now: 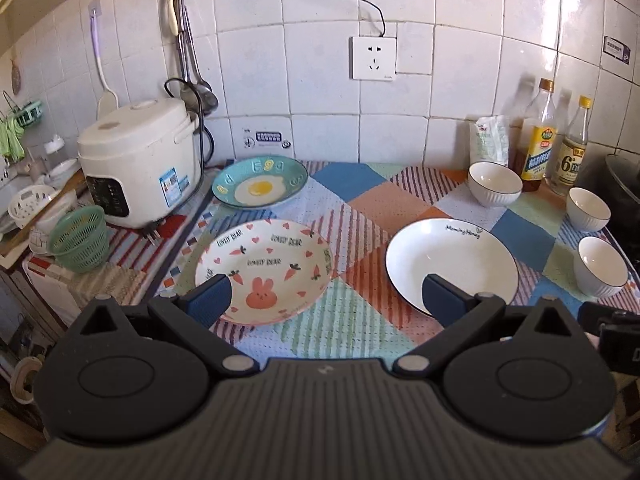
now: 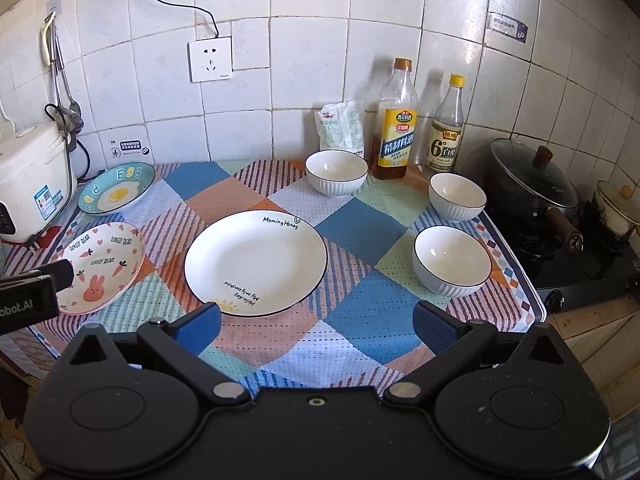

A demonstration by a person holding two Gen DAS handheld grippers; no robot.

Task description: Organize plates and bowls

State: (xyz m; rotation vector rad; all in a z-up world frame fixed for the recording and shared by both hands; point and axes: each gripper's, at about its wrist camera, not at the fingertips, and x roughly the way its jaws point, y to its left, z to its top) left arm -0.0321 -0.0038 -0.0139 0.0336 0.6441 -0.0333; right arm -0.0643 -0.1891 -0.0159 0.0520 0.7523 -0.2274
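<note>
Both grippers hang wide open and empty above the near edge of the patchwork checked cloth [image 2: 352,232]: the left gripper [image 1: 326,300] before the pink rabbit-print plate [image 1: 264,270], the right gripper [image 2: 318,322] before the large white dark-rimmed plate [image 2: 256,262]. Far left lies the teal egg-print plate [image 2: 116,194]; three white ribbed bowls [image 2: 452,260] stand well apart at right, with open cloth between.

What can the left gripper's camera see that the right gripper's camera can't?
Only the left wrist view shows the green basket and the sink corner beside the rice cooker.

Only the right wrist view shows the black pot with a glass lid on the stove, a small white pot, and the sun drawing on the white plate.

Both show the bunny plate, the egg plate, three white bowls, two bottles and open, empty jaws.
</note>
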